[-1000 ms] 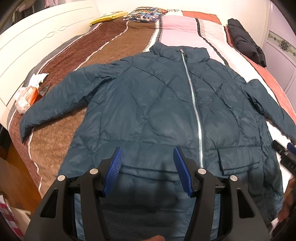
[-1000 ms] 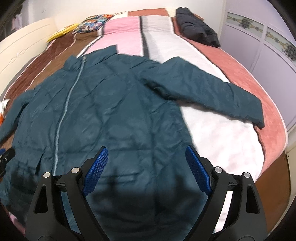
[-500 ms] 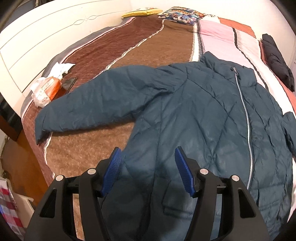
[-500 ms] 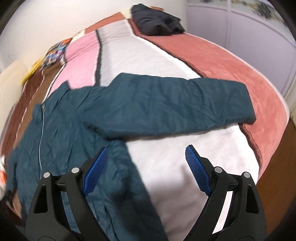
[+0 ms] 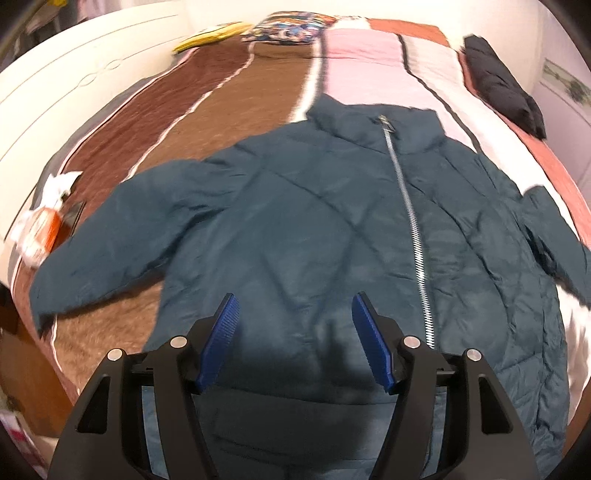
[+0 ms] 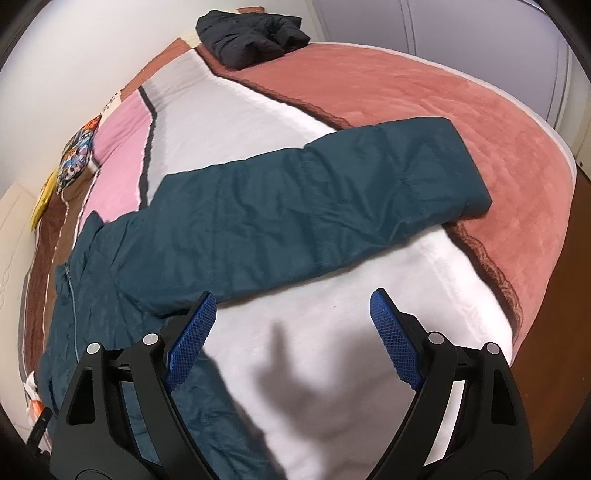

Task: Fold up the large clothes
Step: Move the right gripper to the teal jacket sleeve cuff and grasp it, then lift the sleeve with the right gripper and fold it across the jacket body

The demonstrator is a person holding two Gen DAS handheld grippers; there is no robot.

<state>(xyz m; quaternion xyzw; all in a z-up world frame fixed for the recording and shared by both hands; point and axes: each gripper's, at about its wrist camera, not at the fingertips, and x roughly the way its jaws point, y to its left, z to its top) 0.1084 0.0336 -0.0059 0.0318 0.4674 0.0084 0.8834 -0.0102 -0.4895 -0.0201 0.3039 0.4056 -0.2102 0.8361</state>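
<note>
Ahead of both jaw pairs, the teal jacket (image 5: 314,229) lies flat, unfolded; left gripper (image 5: 295,343) is opening with nothing held, right gripper (image 6: 291,339) spread empty, so folding looks unstarted.

Both wrist views overlook the jacket (image 5: 314,229) obliquely.

jacket (image 5: 314,229): teal (silver zip) | blanket (image 6: 406,92): brown, pink, white, rust stripes | claw pads (image 5: 221,343): blue

Bare blanket (image 6: 351,350) lies open below the jacket's spread sleeve (image 6: 314,206), leaving free passage there. A dark folded garment (image 6: 251,33) crowds the bed's far corner, and a tissue pack (image 5: 40,229) lies just beside the other sleeve's cuff (image 5: 48,291).
</note>
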